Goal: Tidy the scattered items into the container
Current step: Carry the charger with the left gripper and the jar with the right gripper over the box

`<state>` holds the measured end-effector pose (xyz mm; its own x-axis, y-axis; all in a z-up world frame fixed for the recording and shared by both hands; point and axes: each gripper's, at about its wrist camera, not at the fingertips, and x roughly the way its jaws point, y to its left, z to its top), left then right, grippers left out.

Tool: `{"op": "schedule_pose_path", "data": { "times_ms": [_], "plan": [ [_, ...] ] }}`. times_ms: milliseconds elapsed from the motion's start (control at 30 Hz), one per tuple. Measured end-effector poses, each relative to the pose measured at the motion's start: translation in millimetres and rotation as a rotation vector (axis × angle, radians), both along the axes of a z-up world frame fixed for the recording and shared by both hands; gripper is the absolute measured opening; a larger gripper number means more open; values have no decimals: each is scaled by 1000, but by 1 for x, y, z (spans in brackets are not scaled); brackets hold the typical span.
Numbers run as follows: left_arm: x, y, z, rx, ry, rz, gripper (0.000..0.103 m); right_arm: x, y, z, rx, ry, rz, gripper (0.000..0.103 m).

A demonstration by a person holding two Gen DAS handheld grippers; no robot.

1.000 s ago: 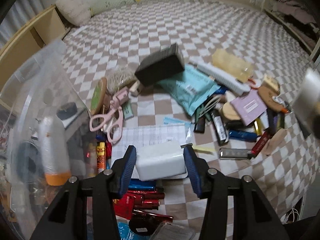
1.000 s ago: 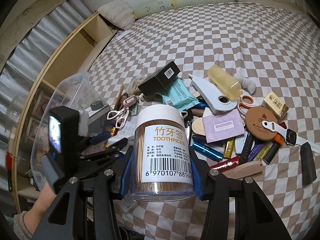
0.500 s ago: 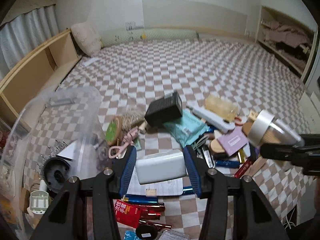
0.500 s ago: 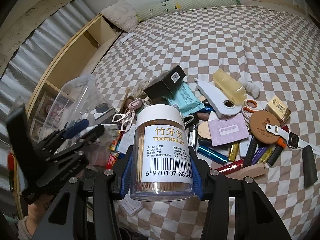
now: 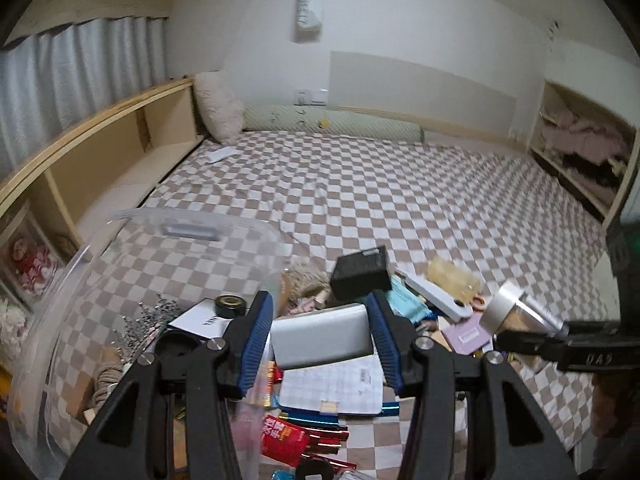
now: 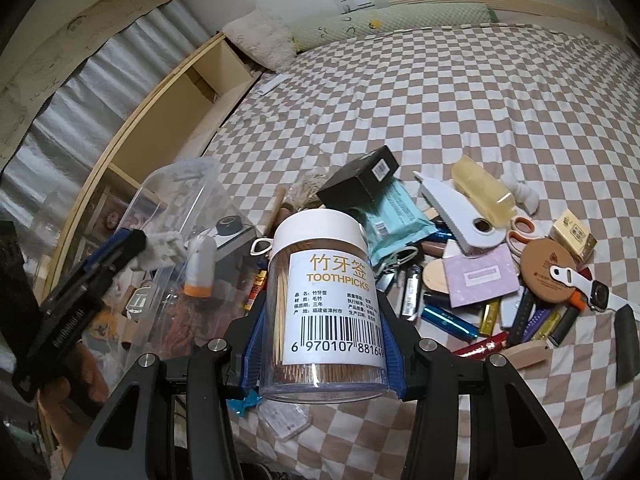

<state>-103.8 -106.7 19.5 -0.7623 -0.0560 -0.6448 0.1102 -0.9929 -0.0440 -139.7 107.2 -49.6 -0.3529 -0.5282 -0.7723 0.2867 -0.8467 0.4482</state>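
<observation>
**A:** Lift, that's the change. A second ago my left gripper (image 5: 320,334) was low over the clutter on the bed (image 5: 400,184); now it has come up and swung toward the clear plastic container (image 5: 132,264), with the white block (image 5: 320,336) clamped between its jaws the whole way.

**B:** And your right side?

**A:** My right gripper (image 6: 324,320) has barely shifted. Its jaws are closed on the toothpick jar (image 6: 320,280), which is held upright above the near edge of the bed. So both loads are off the pile and neither is in the container yet.

**B:** What does that mean for the tidy-up?

**A:** In my judgement the white block goes in next; it hangs right at the container's rim. The jar waits its turn.

**B:** What's in the container already?

**A:** A roll of black tape (image 5: 230,306) sitting on a white box (image 5: 202,322), a small white bottle with an orange cap (image 6: 199,266), some coiled twine (image 5: 106,376) and a scatter of tiny metal bits (image 5: 148,316), possibly pins; the wall blurs them.

**B:** And left outside?

**A:** Plenty. The black box (image 6: 360,178), a teal packet (image 6: 394,214), a yellowish bottle (image 6: 482,184), orange-handled scissors (image 6: 524,230), a watch (image 6: 592,294), pens and lighters, all heaped on the bed to the container's right.
</observation>
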Motion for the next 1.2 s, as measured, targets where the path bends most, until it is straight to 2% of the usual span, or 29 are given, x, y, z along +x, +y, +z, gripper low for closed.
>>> {"op": "schedule_pose_path", "data": {
  "times_ms": [200, 400, 567, 700, 1000, 1200],
  "plan": [
    [10, -45, 5, 33, -5, 102, 49, 3, -18, 0, 8, 4, 36, 50],
    [20, -88, -4, 64, -36, 197, 49, 7, -36, 5, -7, 12, 70, 50],
    [30, -122, -15, 127, -66, 267, 49, 12, -53, 14, -25, 30, 104, 50],
    [36, -145, -22, 149, -73, 321, 49, 18, -66, 23, -48, 46, 131, 50],
    [50, -189, -32, 207, -77, 416, 49, 27, -102, 47, -107, 86, 194, 50],
    [53, -207, -42, 268, -104, 441, 49, 31, -128, 60, -160, 101, 238, 50]
  ]
}}
